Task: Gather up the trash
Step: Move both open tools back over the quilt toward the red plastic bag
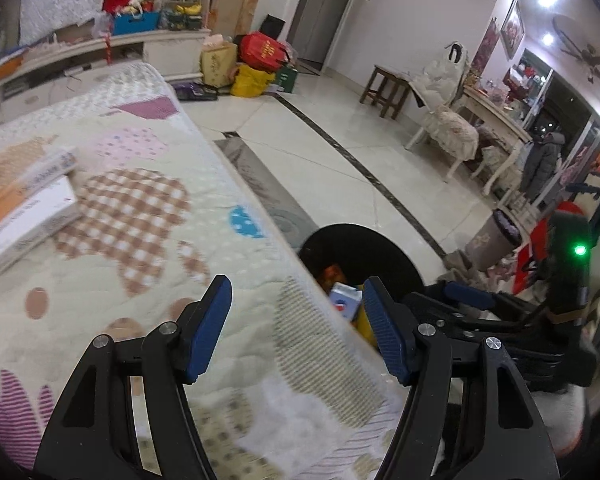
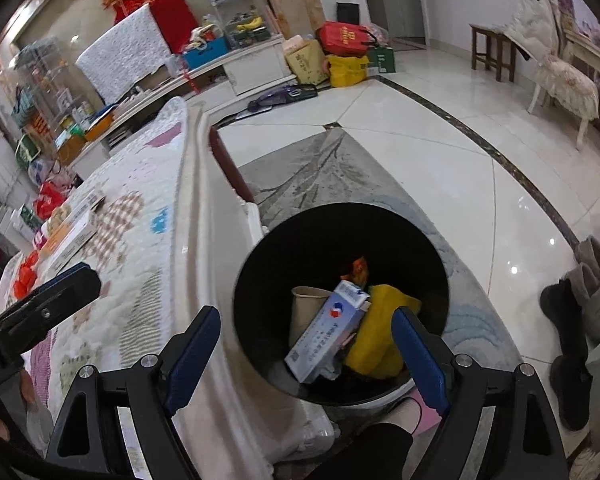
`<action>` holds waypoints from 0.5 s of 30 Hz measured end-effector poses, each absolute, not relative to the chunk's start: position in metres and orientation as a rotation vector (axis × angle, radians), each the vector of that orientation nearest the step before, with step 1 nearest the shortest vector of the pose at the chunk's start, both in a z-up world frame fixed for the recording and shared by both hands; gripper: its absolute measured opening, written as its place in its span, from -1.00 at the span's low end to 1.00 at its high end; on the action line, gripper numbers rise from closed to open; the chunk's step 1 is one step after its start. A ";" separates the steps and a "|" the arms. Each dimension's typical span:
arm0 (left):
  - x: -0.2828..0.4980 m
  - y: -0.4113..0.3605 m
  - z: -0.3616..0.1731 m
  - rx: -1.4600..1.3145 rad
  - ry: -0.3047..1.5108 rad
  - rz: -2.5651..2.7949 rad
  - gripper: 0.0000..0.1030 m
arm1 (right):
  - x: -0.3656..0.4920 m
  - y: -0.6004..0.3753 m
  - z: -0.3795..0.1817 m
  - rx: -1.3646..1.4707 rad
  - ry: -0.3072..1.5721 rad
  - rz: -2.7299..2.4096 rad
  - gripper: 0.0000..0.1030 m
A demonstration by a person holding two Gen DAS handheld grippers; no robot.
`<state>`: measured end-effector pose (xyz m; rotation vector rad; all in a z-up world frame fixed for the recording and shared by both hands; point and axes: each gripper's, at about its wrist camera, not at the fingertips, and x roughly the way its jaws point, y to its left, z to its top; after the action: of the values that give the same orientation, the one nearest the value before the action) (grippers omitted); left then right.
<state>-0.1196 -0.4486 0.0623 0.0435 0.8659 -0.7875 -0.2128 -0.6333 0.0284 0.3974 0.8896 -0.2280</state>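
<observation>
Inside black bin [image 2: 260, 280], white carton [image 2: 328, 332] leaning, long axis steeply upright

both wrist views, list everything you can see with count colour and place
round black trash bin: one, on the floor beside the table
white and blue carton: one, inside the bin
yellow bag: one, inside the bin
beige paper cup: one, inside the bin
flat white and orange boxes: a few, stacked on the table
quilted patterned table cover: one, cream
brown wooden stool: one, by the far wall
left gripper: black with blue pads, open, empty
right gripper: open above the bin
</observation>
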 end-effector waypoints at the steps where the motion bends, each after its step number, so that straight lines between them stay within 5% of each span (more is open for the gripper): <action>1: -0.120 -0.446 0.062 0.049 0.861 -0.779 0.30 | -0.212 -0.628 0.031 0.388 0.889 -0.219 0.66; 15: -0.105 -0.373 0.061 0.029 0.824 -0.624 0.30 | -0.187 -0.561 0.052 0.335 0.850 -0.109 0.66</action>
<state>-0.1053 -0.3735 0.0606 0.0291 0.8237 -0.6238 -0.1868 -0.5613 0.0524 0.3351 0.8496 -0.1087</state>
